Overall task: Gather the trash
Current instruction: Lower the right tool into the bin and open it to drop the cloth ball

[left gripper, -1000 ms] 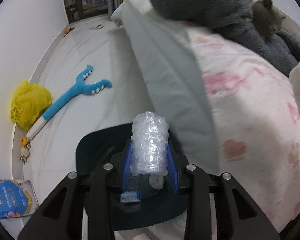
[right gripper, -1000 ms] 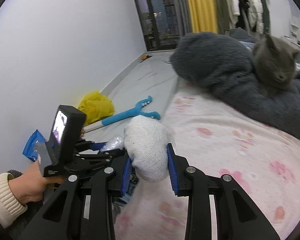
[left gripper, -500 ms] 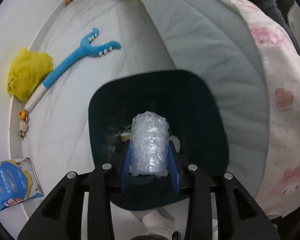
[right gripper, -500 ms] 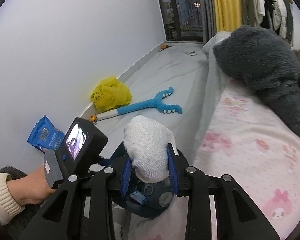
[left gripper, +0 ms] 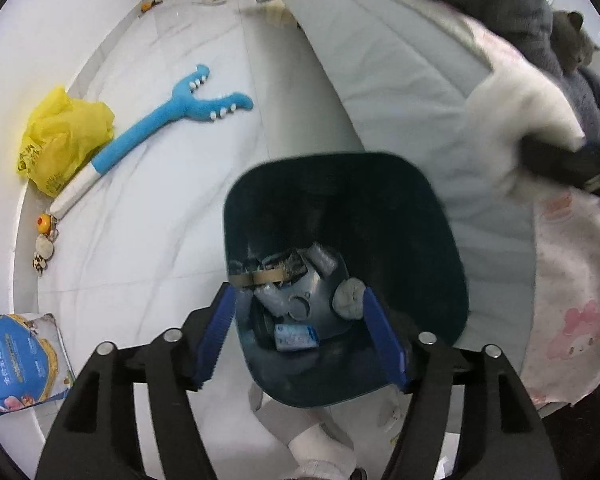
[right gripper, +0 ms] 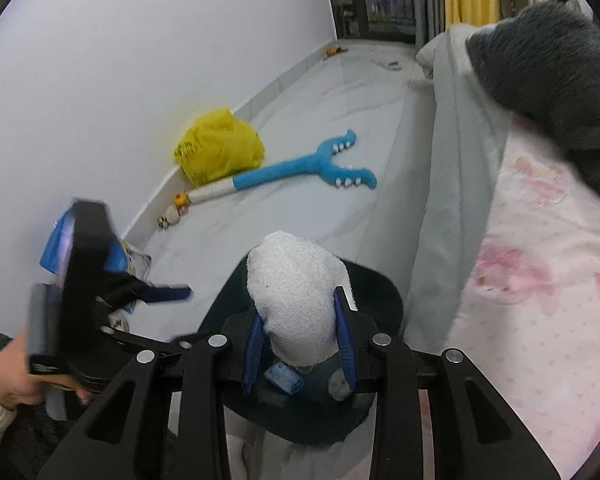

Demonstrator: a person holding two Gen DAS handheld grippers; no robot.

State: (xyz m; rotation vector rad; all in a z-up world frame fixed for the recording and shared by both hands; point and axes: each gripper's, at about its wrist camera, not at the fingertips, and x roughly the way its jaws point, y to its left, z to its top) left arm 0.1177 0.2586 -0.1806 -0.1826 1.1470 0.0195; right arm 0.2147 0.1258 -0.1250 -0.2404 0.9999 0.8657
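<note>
A dark teal bin [left gripper: 384,216] stands on the floor beside the bed, with several scraps in its bottom. My left gripper [left gripper: 297,294] hangs over the bin's near side; its jaws are opening and nothing is between them. A grey, bubbly lump [left gripper: 300,292] lies among the scraps below. My right gripper [right gripper: 300,314] is shut on a white crumpled wad [right gripper: 296,276] just above the bin's rim [right gripper: 380,284]. In the left wrist view that wad [left gripper: 516,120] shows blurred at the right. The left gripper's body [right gripper: 84,280] appears blurred at the left of the right wrist view.
On the floor by the wall lie a yellow plastic bag [left gripper: 60,136], a blue forked plush toy [left gripper: 188,100], small trinkets [left gripper: 44,244] and a blue pouch [left gripper: 16,364]. The bed with a pink sheet [right gripper: 540,280] and a grey cat [left gripper: 572,40] is at the right. A socked foot [left gripper: 320,448] is below the bin.
The left gripper moved over the bin and opened; the bubble-wrap roll left its fingers. The right gripper carried the white wad from over the bed down to the bin's rim.
</note>
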